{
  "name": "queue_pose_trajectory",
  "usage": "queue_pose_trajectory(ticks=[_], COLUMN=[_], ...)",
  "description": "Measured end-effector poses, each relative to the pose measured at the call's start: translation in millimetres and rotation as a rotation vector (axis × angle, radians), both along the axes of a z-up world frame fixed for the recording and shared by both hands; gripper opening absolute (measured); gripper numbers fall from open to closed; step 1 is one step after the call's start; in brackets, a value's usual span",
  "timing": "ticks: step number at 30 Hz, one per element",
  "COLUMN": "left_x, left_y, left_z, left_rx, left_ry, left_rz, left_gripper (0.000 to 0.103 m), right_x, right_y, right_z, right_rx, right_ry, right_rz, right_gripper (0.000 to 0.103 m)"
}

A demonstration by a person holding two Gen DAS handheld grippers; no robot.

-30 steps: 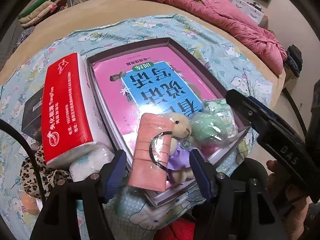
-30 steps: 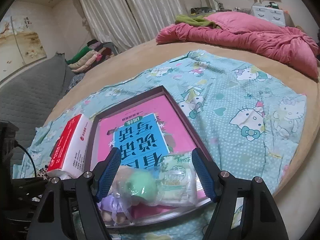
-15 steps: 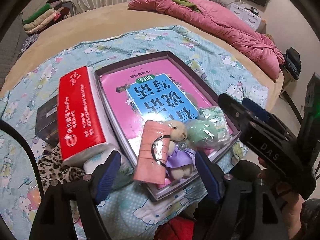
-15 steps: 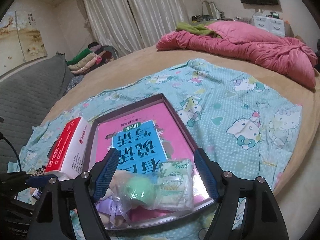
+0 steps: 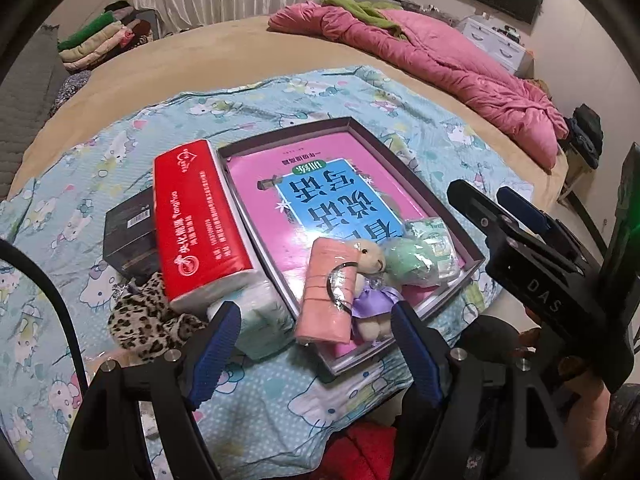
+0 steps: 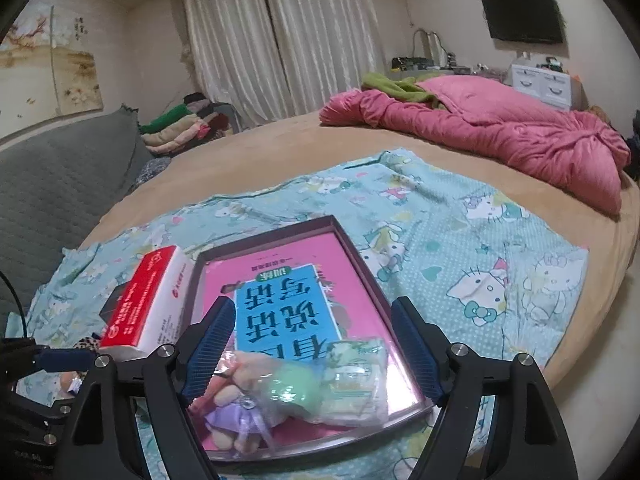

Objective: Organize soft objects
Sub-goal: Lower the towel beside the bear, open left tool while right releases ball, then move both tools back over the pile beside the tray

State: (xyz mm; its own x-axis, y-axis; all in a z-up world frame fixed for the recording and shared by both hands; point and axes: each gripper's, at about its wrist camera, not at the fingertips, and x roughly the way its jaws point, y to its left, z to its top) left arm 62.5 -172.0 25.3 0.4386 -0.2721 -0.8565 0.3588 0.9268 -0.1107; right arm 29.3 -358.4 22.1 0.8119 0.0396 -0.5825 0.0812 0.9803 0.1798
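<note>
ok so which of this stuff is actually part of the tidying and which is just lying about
Part of the job:
plush bear
green plush ball
pink roll
tissue pack
leopard cloth
box tray

Lying about:
pink quilt
folded clothes pile
black box

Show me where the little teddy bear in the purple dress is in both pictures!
Left wrist view: the teddy bear lies low and centre in the tray's near corner, between the pink roll and the green ball.
Right wrist view: the bear sits at the bottom, left of centre, partly blurred.
Shared landmark: the pink and blue book.
</note>
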Motion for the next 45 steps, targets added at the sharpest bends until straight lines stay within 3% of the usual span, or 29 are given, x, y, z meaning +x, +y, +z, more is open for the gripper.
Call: queue_pose_trajectory(ticks=[7,19,34,45], left_x=[-6.9,-17.8,-21.7,-30.8], left_y=[20.4,75.5,184.9,231.0], left_z=[10.8,33.5,39.9,20.6], left_rx=[-0.022,-0.039,-0.076,-0.071], left_ry=[-0.023,-0.071,-0.085,-0.050], left_rz=[0.034,0.127,0.366,0.456], left_gripper=[0.077,0.078,0.078,0.078], right_x=[-9.5,-20.1,-30.2,-31.8], right_y=[29.4,75.5,108.4,130.2], right_z=[24.1,53.3,59.6,49.6], right_rx=[-0.035,-0.025,-0.076,-0.123], right_ry=[-0.043,-0.039,-0.031,-0.001], right_rz=[0.074,0.186,0.262,0.318], right_gripper=[0.082,0.082,0.083,0.083])
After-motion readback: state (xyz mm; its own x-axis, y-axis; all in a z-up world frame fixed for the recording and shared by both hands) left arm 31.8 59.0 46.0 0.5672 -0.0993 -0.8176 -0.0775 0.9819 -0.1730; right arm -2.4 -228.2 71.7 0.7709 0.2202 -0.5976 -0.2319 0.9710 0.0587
